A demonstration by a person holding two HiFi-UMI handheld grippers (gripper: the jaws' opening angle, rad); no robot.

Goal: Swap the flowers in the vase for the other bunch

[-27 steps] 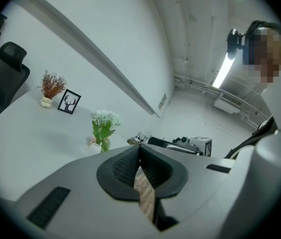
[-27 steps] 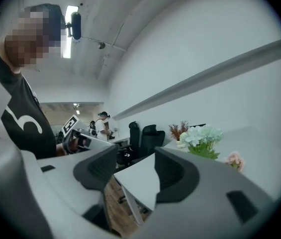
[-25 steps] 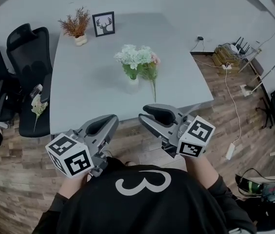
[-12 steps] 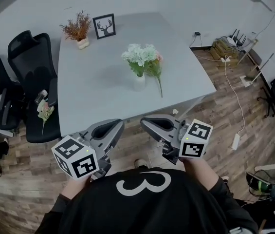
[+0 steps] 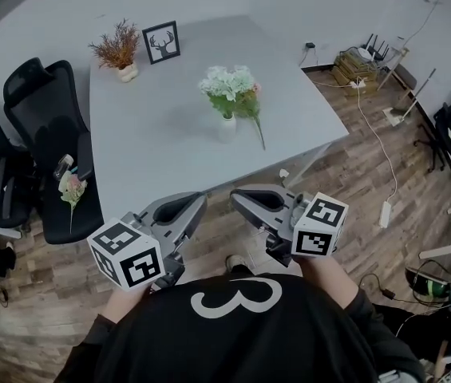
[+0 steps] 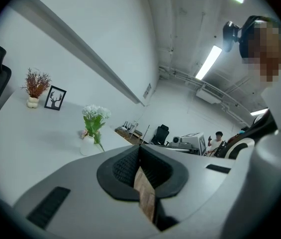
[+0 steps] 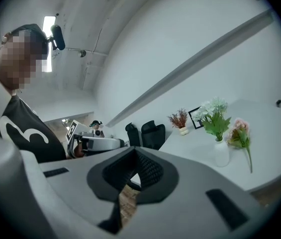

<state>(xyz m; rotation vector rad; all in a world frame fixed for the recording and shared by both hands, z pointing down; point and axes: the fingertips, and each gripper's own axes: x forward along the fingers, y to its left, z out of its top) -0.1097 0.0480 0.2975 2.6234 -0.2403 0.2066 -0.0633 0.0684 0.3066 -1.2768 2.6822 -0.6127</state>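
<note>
A white vase (image 5: 227, 126) holding white flowers (image 5: 227, 82) stands mid-table on the grey table (image 5: 153, 150). A pink flower (image 5: 254, 112) lies beside the vase, its stem pointing toward the table's near edge. Another small bunch (image 5: 69, 188) rests on the seat of a black chair (image 5: 45, 126) at the left. My left gripper (image 5: 193, 204) and right gripper (image 5: 243, 198) are held side by side in front of the table's near edge, well short of the vase. Both are shut with nothing in them. The vase (image 6: 87, 146) (image 7: 221, 153) shows small in both gripper views.
A dried plant in a pot (image 5: 120, 50) and a framed deer picture (image 5: 161, 42) stand at the table's far left corner. More black chairs line the left side. Cables and a power strip (image 5: 385, 212) lie on the wooden floor at the right.
The head view has swung a little, so the table and chair sit slightly differently in the picture. Both grippers stay before the table's near edge; nothing was taken hold of.
</note>
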